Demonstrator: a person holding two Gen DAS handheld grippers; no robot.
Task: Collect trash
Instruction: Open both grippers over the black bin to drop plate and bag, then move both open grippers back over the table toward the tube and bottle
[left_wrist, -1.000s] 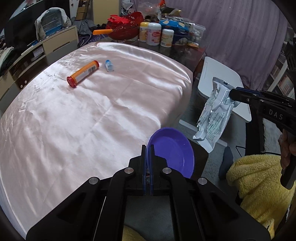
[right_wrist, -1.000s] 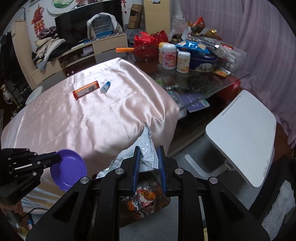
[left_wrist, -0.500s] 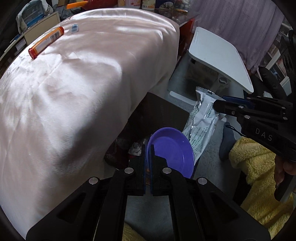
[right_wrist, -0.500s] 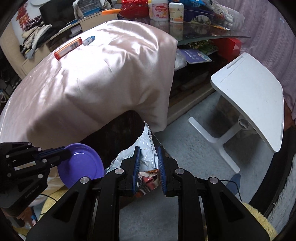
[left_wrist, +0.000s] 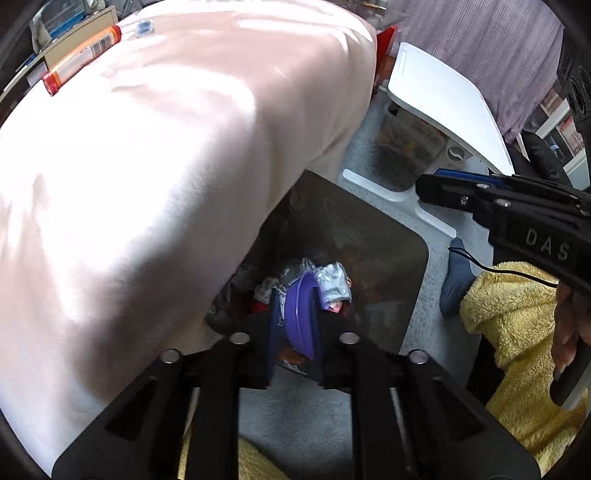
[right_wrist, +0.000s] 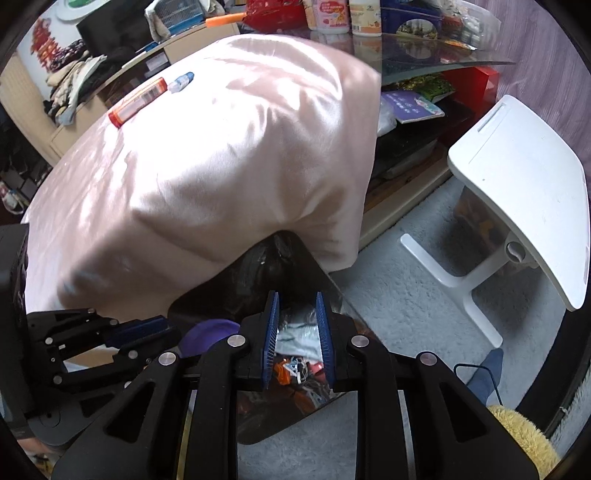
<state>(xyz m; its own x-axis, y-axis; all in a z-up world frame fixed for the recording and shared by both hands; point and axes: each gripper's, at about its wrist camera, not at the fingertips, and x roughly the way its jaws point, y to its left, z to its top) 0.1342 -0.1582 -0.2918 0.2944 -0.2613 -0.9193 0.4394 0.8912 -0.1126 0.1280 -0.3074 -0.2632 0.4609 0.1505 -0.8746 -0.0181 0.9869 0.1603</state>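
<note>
Left gripper (left_wrist: 295, 325) and right gripper (right_wrist: 297, 339): jaws opening, purple plate (left_wrist: 300, 317) and foil wrapper (right_wrist: 295, 338) dropping into bin (left_wrist: 388, 236) below; next, orange tube (left_wrist: 81, 59).

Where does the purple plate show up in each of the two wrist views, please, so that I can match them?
Left wrist view: the purple plate is low in the centre, edge-on between the left gripper's opening jaws, over the trash bin.
Right wrist view: the purple plate peeks out at lower left, partly hidden behind the right gripper.
Shared landmark: the orange tube on the pink cloth.
</note>
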